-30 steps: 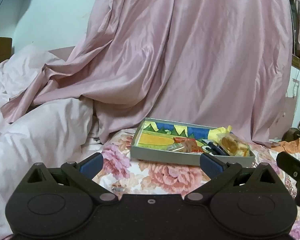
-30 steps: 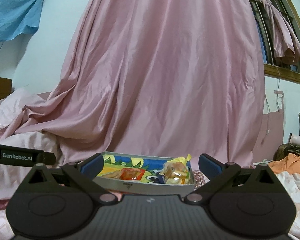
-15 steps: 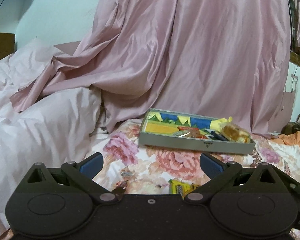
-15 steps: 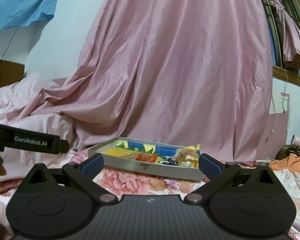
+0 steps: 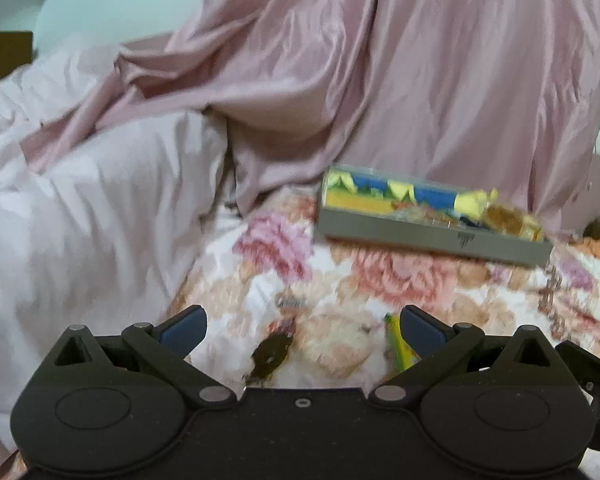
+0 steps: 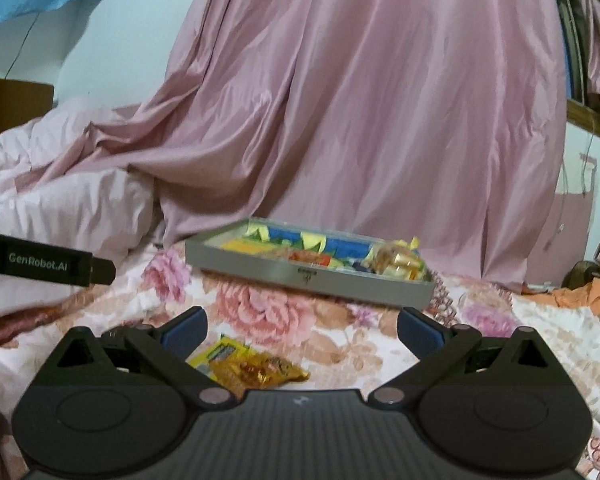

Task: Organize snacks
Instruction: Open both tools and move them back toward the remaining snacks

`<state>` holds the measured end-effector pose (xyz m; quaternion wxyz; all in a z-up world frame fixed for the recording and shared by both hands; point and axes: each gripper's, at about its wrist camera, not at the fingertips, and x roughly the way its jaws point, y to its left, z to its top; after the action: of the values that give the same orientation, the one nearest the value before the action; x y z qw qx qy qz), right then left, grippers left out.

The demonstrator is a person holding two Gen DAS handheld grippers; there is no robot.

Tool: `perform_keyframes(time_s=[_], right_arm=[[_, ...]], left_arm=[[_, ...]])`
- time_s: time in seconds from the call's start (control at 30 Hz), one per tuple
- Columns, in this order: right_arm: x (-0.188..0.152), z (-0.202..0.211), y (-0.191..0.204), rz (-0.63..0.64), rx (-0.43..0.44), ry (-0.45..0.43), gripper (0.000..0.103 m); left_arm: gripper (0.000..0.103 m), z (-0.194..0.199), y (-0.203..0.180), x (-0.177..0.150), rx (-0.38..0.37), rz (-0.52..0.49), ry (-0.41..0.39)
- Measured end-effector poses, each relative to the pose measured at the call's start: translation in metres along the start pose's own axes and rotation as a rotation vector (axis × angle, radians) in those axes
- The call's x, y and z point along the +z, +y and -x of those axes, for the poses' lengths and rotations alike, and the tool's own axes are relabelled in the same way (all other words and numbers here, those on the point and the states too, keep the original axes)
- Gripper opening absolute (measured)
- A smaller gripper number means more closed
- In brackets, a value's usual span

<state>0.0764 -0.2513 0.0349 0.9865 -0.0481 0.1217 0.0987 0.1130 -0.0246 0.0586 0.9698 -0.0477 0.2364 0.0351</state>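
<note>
A grey tray (image 5: 432, 238) with a colourful bottom sits on the floral bedspread and holds several wrapped snacks at its right end; it also shows in the right wrist view (image 6: 312, 276). My left gripper (image 5: 302, 326) is open and empty, above a small dark snack wrapper (image 5: 271, 354) and beside a yellow packet (image 5: 398, 340). My right gripper (image 6: 302, 326) is open and empty, just over a yellow and amber snack packet (image 6: 247, 366) lying on the bedspread.
A pink curtain (image 6: 360, 112) hangs behind the tray. A rumpled pale quilt (image 5: 79, 208) lies to the left. Orange cloth (image 6: 576, 292) lies at the far right. The left gripper's body (image 6: 43, 266) shows at the left of the right wrist view.
Both grippers have tilted down and pulled back from the tray. Loose snack packets on the bedspread have come into view between the fingers. The fingers stay open.
</note>
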Motion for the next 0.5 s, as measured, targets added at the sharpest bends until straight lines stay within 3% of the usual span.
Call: perform_keyframes(time_s=[0.2,0.5], right_arm=[[-0.010,-0.021,0.010,0.011,0.047,0.089,0.103],[-0.029,-0.039,0.028,0.064,0.084,0.189,0.103]], left_arm=[[0.102,-0.022,0.017,-0.010,0.004,-0.069,0.075],[0.102,-0.053,0.038,-0.009,-0.005,-0.012,0.126]])
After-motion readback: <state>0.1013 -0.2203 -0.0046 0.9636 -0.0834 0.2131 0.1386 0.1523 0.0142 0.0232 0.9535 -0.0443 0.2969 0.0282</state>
